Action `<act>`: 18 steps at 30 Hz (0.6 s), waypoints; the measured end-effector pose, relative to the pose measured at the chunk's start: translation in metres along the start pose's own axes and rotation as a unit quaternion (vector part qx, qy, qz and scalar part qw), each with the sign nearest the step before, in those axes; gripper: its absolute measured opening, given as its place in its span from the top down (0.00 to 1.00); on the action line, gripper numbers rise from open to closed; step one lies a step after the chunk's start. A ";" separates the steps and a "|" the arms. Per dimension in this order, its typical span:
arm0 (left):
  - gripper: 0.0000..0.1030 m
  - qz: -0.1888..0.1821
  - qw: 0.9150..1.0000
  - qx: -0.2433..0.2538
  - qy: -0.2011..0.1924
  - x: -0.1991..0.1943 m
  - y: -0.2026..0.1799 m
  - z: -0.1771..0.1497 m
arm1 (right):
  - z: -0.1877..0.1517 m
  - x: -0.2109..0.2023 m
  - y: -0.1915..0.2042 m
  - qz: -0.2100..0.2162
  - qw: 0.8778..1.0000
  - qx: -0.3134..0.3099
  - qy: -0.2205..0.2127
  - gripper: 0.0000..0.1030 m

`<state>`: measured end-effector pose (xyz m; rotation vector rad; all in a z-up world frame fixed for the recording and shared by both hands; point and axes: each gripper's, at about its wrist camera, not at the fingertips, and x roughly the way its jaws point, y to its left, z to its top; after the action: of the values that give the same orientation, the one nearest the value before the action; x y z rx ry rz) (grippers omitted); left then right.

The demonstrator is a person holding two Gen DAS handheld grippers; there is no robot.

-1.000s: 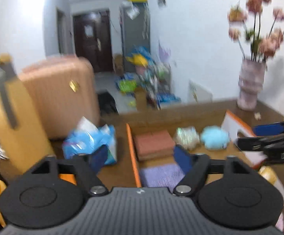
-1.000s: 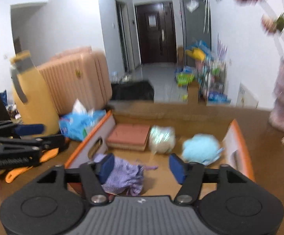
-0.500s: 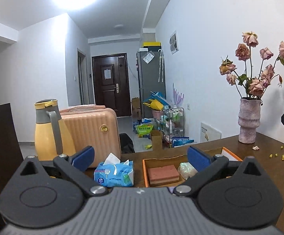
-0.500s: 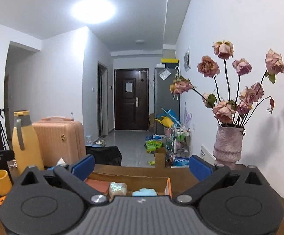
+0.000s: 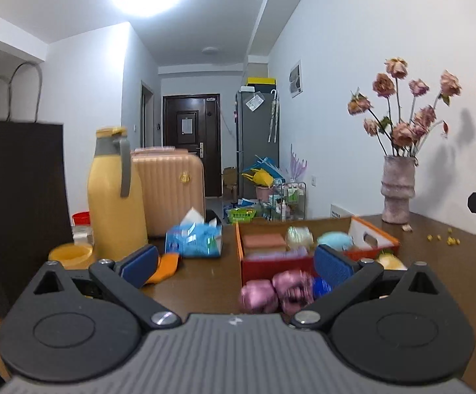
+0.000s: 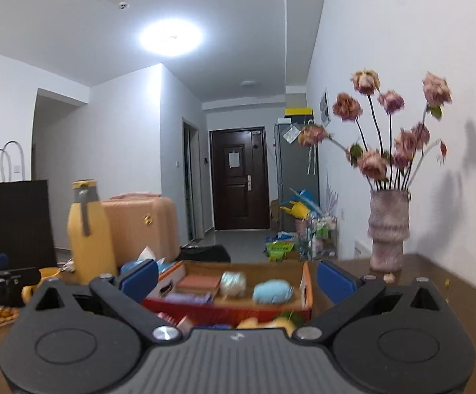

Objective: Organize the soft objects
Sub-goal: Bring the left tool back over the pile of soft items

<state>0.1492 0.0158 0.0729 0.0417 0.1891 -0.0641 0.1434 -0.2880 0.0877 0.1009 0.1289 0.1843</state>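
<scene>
An orange cardboard box (image 5: 272, 267) stands on the brown table, also in the right wrist view (image 6: 225, 312). Inside lie a terracotta sponge block (image 5: 263, 241), a pale ball (image 5: 299, 237), a light blue fluffy thing (image 5: 335, 241) and a purple cloth (image 6: 188, 297). In front of the box lie blurred pink soft things (image 5: 274, 292) and a yellow one (image 6: 270, 323). My left gripper (image 5: 236, 262) is open and empty, short of the box. My right gripper (image 6: 237, 280) is likewise open and empty, facing the box.
Left of the box are a blue tissue pack (image 5: 193, 239), a yellow jug (image 5: 115, 193), a yellow cup (image 5: 70, 252) and a black paper bag (image 5: 18, 197). A vase of dried roses (image 6: 389, 229) stands at the back right by the wall. A suitcase (image 6: 142, 226) stands behind the table.
Both grippers have drawn back from over the box and their jaws have spread wider. The box now sits farther off, and the soft things in front of it have come into view.
</scene>
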 end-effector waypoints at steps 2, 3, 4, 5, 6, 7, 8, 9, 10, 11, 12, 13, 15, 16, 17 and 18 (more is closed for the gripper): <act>0.00 -0.002 1.000 0.004 0.018 -0.012 0.000 -0.019 | -0.020 -0.015 0.004 0.001 1.000 0.003 0.008 0.00; 0.00 -0.004 1.000 0.006 0.027 -0.014 0.001 -0.025 | -0.029 -0.022 0.005 0.000 1.000 0.005 0.011 0.00; 0.00 -0.006 0.999 0.007 0.037 -0.017 0.001 -0.031 | -0.038 -0.027 0.006 0.001 1.000 0.007 0.017 0.00; 0.00 -0.009 0.999 0.007 0.045 -0.018 0.001 -0.036 | -0.047 -0.030 0.007 0.005 1.000 0.014 0.028 0.00; 0.00 -0.013 0.999 0.005 0.051 -0.018 0.002 -0.039 | -0.054 -0.031 0.009 0.009 0.999 0.021 0.040 0.00; 0.00 -0.015 0.998 0.004 0.055 -0.017 0.002 -0.041 | -0.060 -0.031 0.010 0.014 0.998 0.023 0.049 0.00; 0.00 -0.014 0.998 0.004 0.058 -0.014 0.001 -0.042 | -0.065 -0.029 0.012 0.016 0.998 0.024 0.057 0.00; 0.00 -0.012 0.998 0.004 0.060 -0.010 0.000 -0.042 | -0.068 -0.027 0.013 0.013 0.998 0.024 0.062 0.00; 0.00 -0.012 0.998 0.004 0.062 -0.007 -0.001 -0.041 | -0.069 -0.025 0.015 0.008 0.998 0.025 0.065 0.00; 0.00 -0.014 0.998 0.003 0.063 -0.005 -0.001 -0.042 | -0.070 -0.024 0.016 0.006 0.998 0.025 0.064 0.00; 0.00 -0.017 0.998 0.003 0.063 -0.002 -0.001 -0.042 | -0.071 -0.024 0.017 0.007 0.998 0.024 0.063 0.00; 0.00 -0.017 0.998 0.003 0.063 0.001 -0.001 -0.042 | -0.071 -0.022 0.017 0.007 0.998 0.023 0.063 0.00; 0.00 -0.018 0.998 0.001 0.065 0.007 0.000 -0.044 | -0.071 -0.017 0.016 0.001 0.998 0.023 0.065 0.00; 0.00 -0.019 0.997 -0.002 0.070 0.011 0.001 -0.045 | -0.068 -0.011 0.014 -0.002 0.997 0.025 0.067 0.00; 0.00 -0.019 0.997 -0.007 0.075 0.016 0.002 -0.045 | -0.068 -0.008 0.013 -0.003 0.997 0.028 0.069 0.00; 0.00 -0.020 0.996 -0.016 0.081 0.023 0.005 -0.045 | -0.069 -0.003 0.012 -0.002 0.997 0.032 0.072 0.00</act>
<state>0.1633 0.0211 0.0244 0.0118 0.3535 -0.0982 0.1289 -0.2707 0.0217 0.1514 0.2782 0.1826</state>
